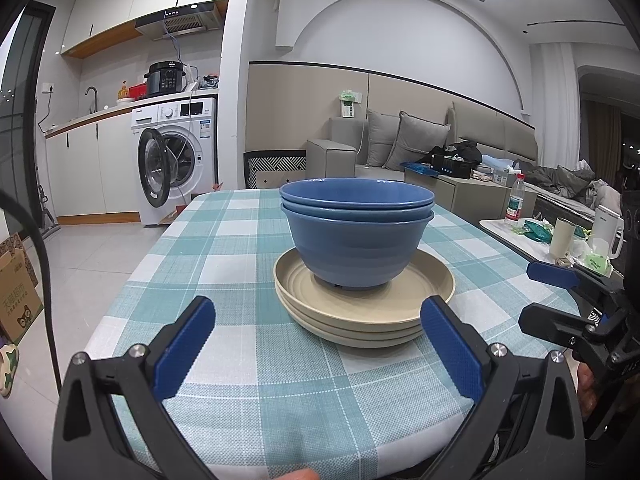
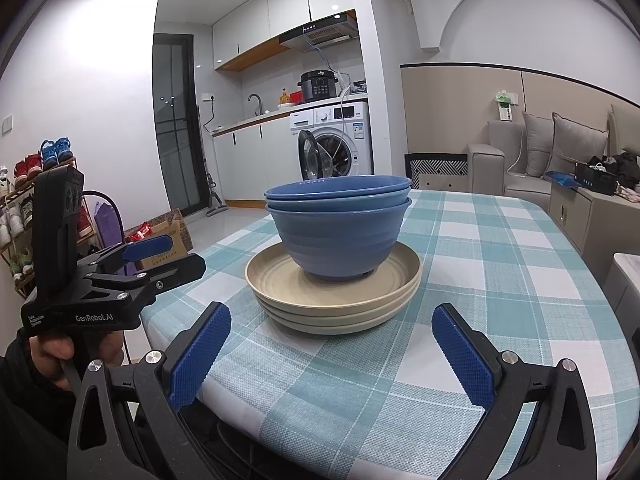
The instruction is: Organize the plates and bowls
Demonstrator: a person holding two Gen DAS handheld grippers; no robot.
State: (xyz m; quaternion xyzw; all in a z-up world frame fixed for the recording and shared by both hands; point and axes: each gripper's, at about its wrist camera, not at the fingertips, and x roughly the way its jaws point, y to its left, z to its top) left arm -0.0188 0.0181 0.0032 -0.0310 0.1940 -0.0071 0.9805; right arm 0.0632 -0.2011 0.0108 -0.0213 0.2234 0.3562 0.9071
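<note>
The stacked blue bowls [image 1: 356,232] sat nested on the pile of beige plates [image 1: 362,300], one tower on the checked tablecloth [image 1: 224,380] — taken here as the landmark. All places are given from that tower.

The left gripper [image 1: 318,350] hovered on the near side of the tower, jaws spread wide and holding nothing; its right pad [image 1: 450,350] stood just in front of the plate rim, with no contact visible. The right gripper [image 2: 332,356] was likewise empty and wide open, also on the near side but a little further back, with bare cloth between it and the plates [image 2: 334,296].

The key relation: the tower lay straight ahead of both tools, roughly centred between each pair of fingers. The bowls [image 2: 338,228] stood higher than either gripper's fingers — any grasp at a bowl rim would probably need a lift first. The plates were round, with no long axis to align to. The left gripper looked slightly nearer, though the fisheye made that uncertain.
</note>
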